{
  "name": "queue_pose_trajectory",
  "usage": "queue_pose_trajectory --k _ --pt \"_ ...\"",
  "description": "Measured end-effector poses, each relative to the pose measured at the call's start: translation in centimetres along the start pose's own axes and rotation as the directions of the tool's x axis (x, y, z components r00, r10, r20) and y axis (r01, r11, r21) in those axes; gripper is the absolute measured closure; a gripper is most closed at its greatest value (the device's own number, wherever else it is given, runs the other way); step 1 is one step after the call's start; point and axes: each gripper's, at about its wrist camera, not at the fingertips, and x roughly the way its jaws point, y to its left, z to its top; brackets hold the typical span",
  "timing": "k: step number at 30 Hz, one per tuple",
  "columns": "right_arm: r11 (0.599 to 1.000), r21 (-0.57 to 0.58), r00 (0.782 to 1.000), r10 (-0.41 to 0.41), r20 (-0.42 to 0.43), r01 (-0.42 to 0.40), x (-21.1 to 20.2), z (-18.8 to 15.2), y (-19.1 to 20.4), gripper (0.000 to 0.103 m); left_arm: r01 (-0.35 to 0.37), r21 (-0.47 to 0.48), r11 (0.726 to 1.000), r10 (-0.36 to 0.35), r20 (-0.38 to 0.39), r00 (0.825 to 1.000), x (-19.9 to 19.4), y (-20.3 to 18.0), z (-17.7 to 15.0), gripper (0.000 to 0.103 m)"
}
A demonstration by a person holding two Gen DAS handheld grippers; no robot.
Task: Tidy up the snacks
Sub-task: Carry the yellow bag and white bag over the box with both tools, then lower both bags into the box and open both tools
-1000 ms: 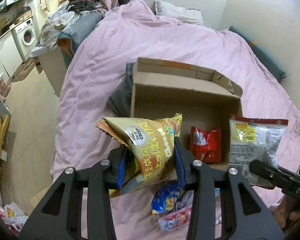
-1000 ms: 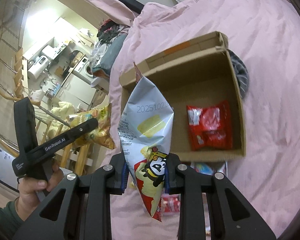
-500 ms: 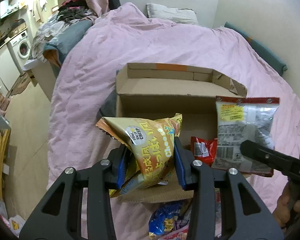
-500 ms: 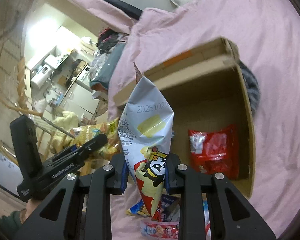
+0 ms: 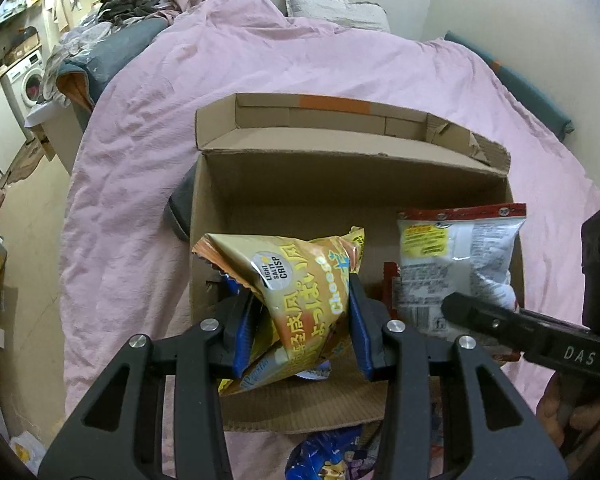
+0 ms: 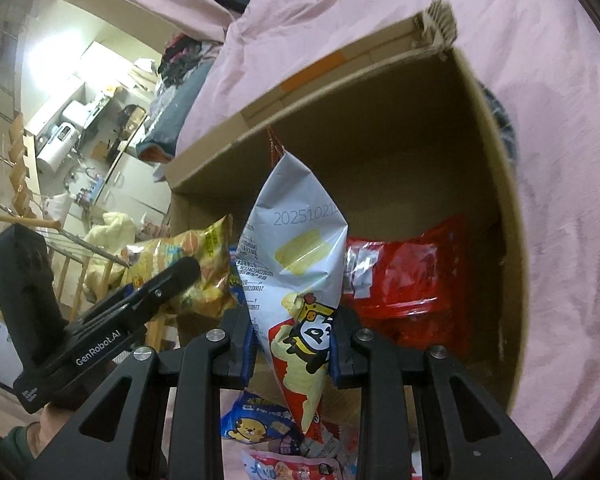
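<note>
Gripper work on the left comes first: the left gripper is clenched on a yellow chip bag, its blue pads pinching the bag across the lower middle so the crimped top fans out above the fingers, and the bag hangs over the near left part of the open cardboard box that sits on the pink bed cover. That bag looks light, puffy with air and crinkly, so it likely gives under pressure and the chips inside would crack if squeezed hard; a hold on the flat sealed edge or a loose fold seems safer than on the swollen belly. Further right, the right gripper is clamped on a white chip bag with a cartoon figure, gripped low on its body with the red crimped top pointing up over the box's opening. Its glossy film probably slips easily, and it too seems nearly weightless. Beyond it a red packet already lies flat on the box floor toward the right wall, while a blue packet and other small packets rest on the bed just outside the near edge.
</note>
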Motion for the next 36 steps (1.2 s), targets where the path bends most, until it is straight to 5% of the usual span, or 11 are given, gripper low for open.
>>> queue_pose_trajectory --k 5,15,19,25,28,29,31,36 --pt "1.0 -0.008 0.999 -0.026 -0.035 0.026 0.9 0.0 -0.2 0.072 0.047 0.006 0.999 -0.047 -0.016 0.999 0.8 0.0 -0.2 0.065" --pt "0.999 0.01 0.999 -0.038 -0.027 0.039 0.6 0.0 -0.8 0.07 0.03 0.024 0.999 -0.03 -0.011 0.999 0.6 -0.4 -0.4 0.064" --pt "0.998 -0.003 0.998 -0.058 -0.015 0.058 0.2 -0.1 -0.7 0.069 0.043 -0.018 0.999 -0.043 -0.005 0.999 0.3 0.2 -0.2 0.045" --pt "0.99 -0.059 0.992 -0.122 0.035 0.124 -0.6 0.0 0.3 0.049 0.024 -0.034 0.999 -0.022 0.052 0.998 -1.0 0.8 0.4 0.014" --pt "0.956 -0.133 0.958 -0.24 0.16 0.261 -2.0 0.0 1.6 0.045 -0.006 -0.055 0.998 0.01 0.075 0.997 -1.4 1.2 0.6 0.013" --pt "0.95 -0.142 0.95 -0.251 0.188 0.279 -2.4 0.1 1.8 0.033 -0.013 -0.058 0.998 0.018 0.083 0.996 -1.6 1.3 0.7 0.013" --pt "0.958 -0.123 0.951 -0.229 0.209 0.258 -3.1 0.2 1.5 0.019 -0.017 -0.062 0.998 0.023 0.087 0.996 -1.7 1.6 0.8 0.013" --pt "0.962 -0.095 0.955 -0.238 0.175 0.257 -2.9 0.2 0.7 0.017 -0.022 -0.07 0.997 0.026 0.057 0.998 -1.0 1.8 0.7 0.013"
